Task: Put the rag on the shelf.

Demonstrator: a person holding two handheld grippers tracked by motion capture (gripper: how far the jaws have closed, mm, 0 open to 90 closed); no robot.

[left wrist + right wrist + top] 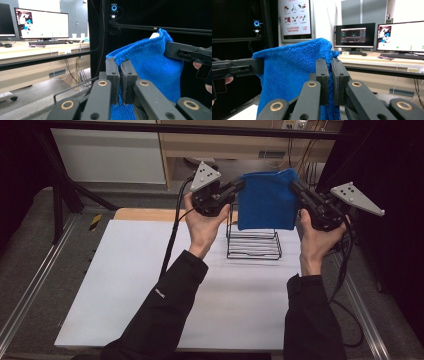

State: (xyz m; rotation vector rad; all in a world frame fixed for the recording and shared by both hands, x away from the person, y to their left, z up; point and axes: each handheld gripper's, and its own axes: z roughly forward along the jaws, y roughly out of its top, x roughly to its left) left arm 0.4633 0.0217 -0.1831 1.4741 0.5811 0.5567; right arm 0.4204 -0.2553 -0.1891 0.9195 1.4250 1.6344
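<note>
While held up in the upper middle of the high view, blue towel hangs flat as a sheet, top edge running left to right between the two claws, long side dropping toward the wire rack below it. Gripped at its upper left corner by left claw, jaws closed on the cloth; seen up close in the left gripper view as left claw pinching the folded blue edge. Gripped at its upper right corner by right claw, likewise closed on the fabric, as right claw in the right gripper view. Below, white counter across the lower frame. On the poster at upper left of the right gripper view, red figures and the number 119; other print too small to read. Monitors at right, text illegible.
</note>
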